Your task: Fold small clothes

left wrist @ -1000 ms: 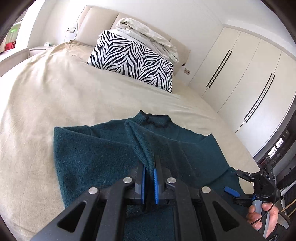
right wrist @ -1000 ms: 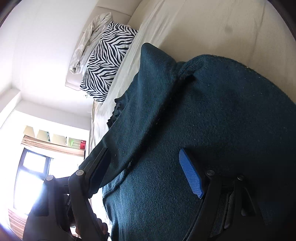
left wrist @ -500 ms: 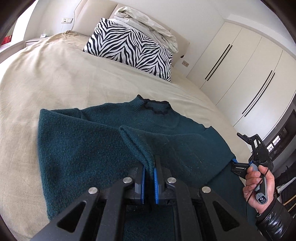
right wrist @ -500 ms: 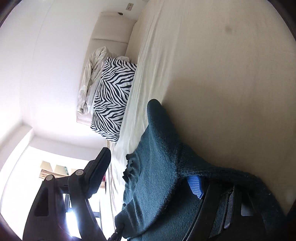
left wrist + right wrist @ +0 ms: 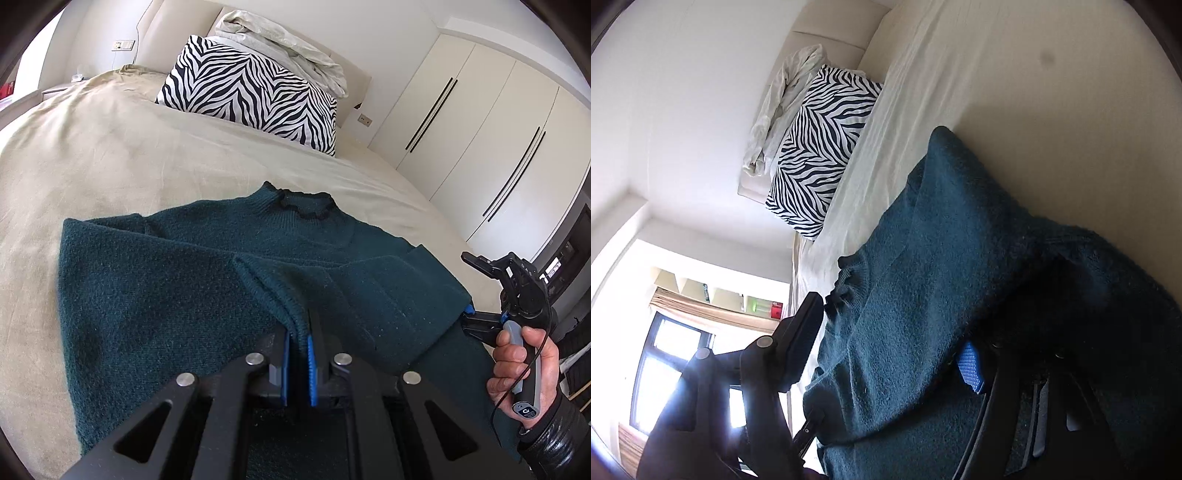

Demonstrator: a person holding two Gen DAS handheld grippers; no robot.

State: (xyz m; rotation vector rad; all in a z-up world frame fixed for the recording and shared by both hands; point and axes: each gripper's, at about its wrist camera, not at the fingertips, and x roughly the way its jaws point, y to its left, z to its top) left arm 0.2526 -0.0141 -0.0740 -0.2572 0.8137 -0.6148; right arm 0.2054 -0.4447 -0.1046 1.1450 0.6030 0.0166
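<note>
The left tongs (image 5: 298, 363), at the bottom centre of the left wrist view, are clamped on a raised fold of the teal sweater (image 5: 155, 295), the ribbed edge pinched between the blue pads (image 5: 311, 369). From that pinch the fold runs up and to the left across the garment, which lies spread on the bed (image 5: 92, 155), filling the lower half of the frame. Its frilled collar (image 5: 303, 206) sits just above centre.

At the right edge of that view a hand (image 5: 521, 369) in a dark sleeve holds the right tongs (image 5: 471, 288) by the handle, at the sweater's right edge. Their jaws stand apart: one black finger points up and left in the air, the other lies low at the cloth's edge with a sliver of blue pad showing. They have just been closing somewhat, and the sweater's edge lies between them, but no pad presses on it from both sides.

In the right wrist view the right tongs (image 5: 897, 347) show the same: the left finger (image 5: 801, 347) free in the air at lower left, the right pad (image 5: 969, 365) half buried under the sweater (image 5: 923, 295), which drapes over it across the lower right.

Beyond, a zebra pillow (image 5: 251, 96) leans at the head of the bed at upper centre, crumpled white bedding (image 5: 280, 48) on top. White wardrobe doors (image 5: 480, 140) fill the upper right.
</note>
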